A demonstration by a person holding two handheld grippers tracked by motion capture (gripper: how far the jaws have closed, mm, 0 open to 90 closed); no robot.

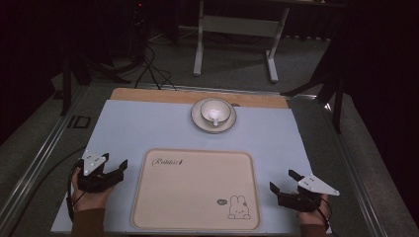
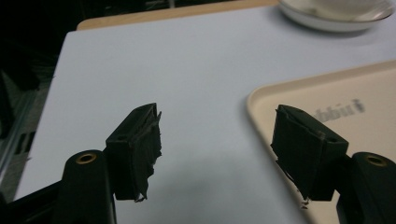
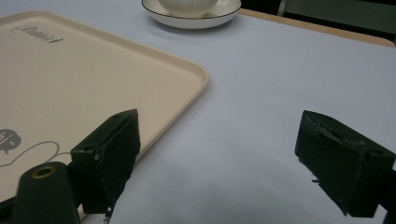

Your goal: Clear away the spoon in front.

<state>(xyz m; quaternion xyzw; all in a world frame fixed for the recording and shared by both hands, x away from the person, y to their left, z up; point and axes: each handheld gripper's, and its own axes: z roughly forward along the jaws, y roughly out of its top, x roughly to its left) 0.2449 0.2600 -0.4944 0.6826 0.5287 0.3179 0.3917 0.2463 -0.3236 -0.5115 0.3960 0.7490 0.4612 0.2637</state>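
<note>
Cream tray (image 1: 195, 187) with rabbit drawing; white cup (image 1: 214, 110), pale-blue mat (image 1: 143, 128)

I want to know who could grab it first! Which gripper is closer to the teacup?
Roughly equal; maybe the right gripper. The cup sits on its saucer beyond the tray. The left gripper waits left of the tray, the right gripper right of it.

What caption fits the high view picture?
Two open grippers, left and right, flank an empty rabbit tray; cup beyond.

Cup (image 1: 215, 110) on saucer (image 1: 198, 120) behind tray (image 1: 193, 190), a claw at each side.
</note>
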